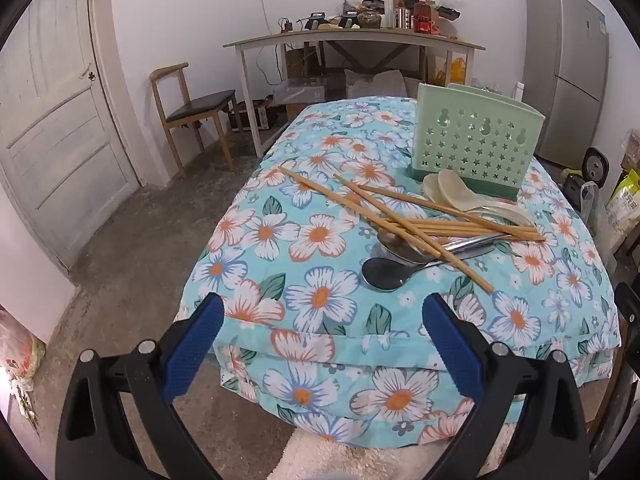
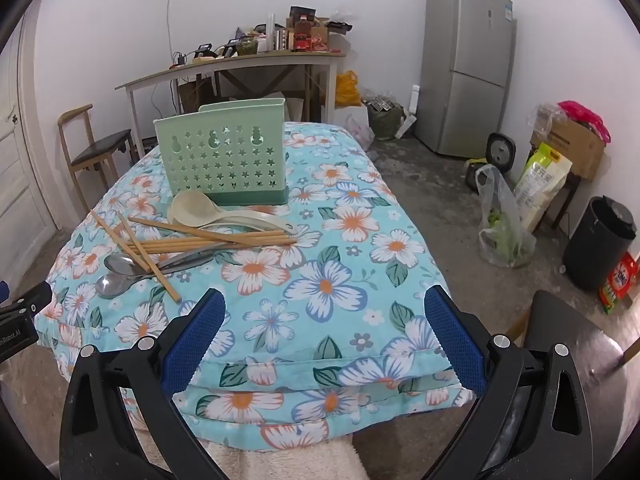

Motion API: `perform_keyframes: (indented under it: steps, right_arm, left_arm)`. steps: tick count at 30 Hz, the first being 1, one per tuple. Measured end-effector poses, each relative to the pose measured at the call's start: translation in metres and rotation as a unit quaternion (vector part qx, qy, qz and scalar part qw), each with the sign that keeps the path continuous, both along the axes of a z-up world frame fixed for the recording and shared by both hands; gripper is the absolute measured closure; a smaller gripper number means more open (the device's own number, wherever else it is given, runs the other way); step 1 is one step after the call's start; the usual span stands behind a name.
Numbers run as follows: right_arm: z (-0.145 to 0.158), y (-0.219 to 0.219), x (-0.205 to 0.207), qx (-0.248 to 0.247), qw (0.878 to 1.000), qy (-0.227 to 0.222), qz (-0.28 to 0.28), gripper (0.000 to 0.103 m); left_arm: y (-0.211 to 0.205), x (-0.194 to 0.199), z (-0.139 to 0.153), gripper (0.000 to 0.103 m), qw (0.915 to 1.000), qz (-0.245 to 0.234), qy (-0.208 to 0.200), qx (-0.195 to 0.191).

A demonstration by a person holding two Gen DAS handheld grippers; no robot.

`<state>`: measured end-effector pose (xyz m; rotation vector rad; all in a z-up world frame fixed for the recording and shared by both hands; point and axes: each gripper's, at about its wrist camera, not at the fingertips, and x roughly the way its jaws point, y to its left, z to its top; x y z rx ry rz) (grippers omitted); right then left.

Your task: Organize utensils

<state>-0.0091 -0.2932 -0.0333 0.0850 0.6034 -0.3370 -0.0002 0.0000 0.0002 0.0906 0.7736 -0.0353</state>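
Note:
A pile of utensils lies on the floral tablecloth: several wooden chopsticks, two steel spoons and cream plastic spoons. Behind them stands a light green perforated utensil holder, upright and with nothing showing above its rim. My left gripper hovers open at the table's near edge, short of the spoons. To the right of the pile, my right gripper is open over bare cloth. Neither holds anything.
A wooden chair and a cluttered side table stand behind. A fridge is at the back right. Bags, a box and a black bin line the right wall. A white door is at left.

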Motion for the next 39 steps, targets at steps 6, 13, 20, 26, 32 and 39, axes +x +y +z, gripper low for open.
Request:
perform_keyframes:
  steps: [6,13,20,26,32,39]
  right_arm:
    - [-0.0009,-0.0002,0.0009,-0.002,1.000,0.002,0.000,0.008]
    - [-0.0017,-0.0004,0.0018,-0.002,1.000,0.002,-0.001,0.008]
    - [-0.0023,-0.0008,0.0023,-0.002,1.000,0.001,0.000,0.008]
    - [-0.0026,-0.0009,0.0027,-0.003,1.000,0.000,0.000,0.008]
    - [-0.0032,-0.0018,0.0041,-0.003,1.000,0.000,0.000,0.008]
    - [-0.0037,-0.0024,0.0048,-0.003,1.000,-0.001,0.000,0.008]
  left_arm:
    - [0.0000,-0.0002,0.0002,0.006,1.0000,-0.001,0.003,0.002]
    - [0.0007,0.0015,-0.0044,0.006,1.0000,0.003,0.004,0.000]
    - [0.0019,0.0029,-0.0046,0.006,1.0000,0.003,0.003,0.002]
    - [0.0029,0.0030,-0.0005,0.006,1.0000,0.005,-0.001,0.006]
    - [0.0023,0.0029,0.0010,0.006,1.0000,0.005,-0.002,0.008]
    - [0.0021,0.0025,0.0009,0.006,1.0000,0.005,-0.003,0.008]
